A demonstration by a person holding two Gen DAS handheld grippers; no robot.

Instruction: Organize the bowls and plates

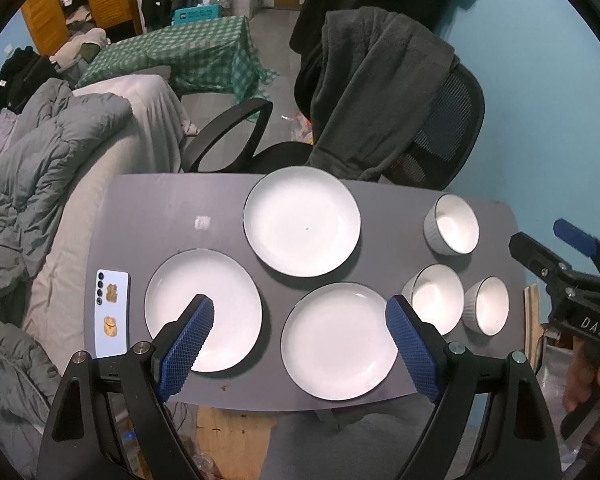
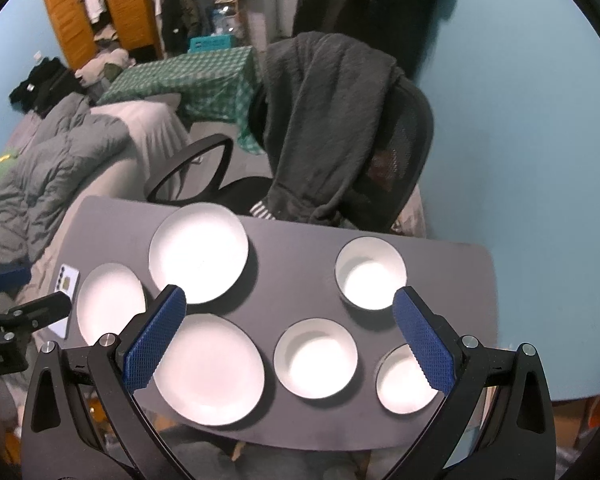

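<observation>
Blue-padded fingers of the left gripper point(image 1: 300, 344) spread wide and empty above the near edge of a grey desk point(image 1: 172, 216) in the left wrist view. Three white plates point(image 1: 302, 220) lie flat and separate on the desk, one far point(image 1: 302, 220), one near left point(image 1: 203, 309), one near centre point(image 1: 338, 340). Three white bowls point(image 1: 452, 224) stand upright to their right. A phone point(image 1: 112, 314) lies at the desk's left edge. The right gripper point(image 1: 572, 256) shows at right, held by a hand point(image 1: 588, 376).

From the right wrist view, the right gripper point(image 2: 290, 336) hangs spread and empty over the same desk point(image 2: 300, 264). Plates point(image 2: 198, 252) sit left, bowls point(image 2: 371, 272) right, none stacked. An office chair point(image 2: 400, 160) draped with a dark robe point(image 2: 324, 120) stands behind.
</observation>
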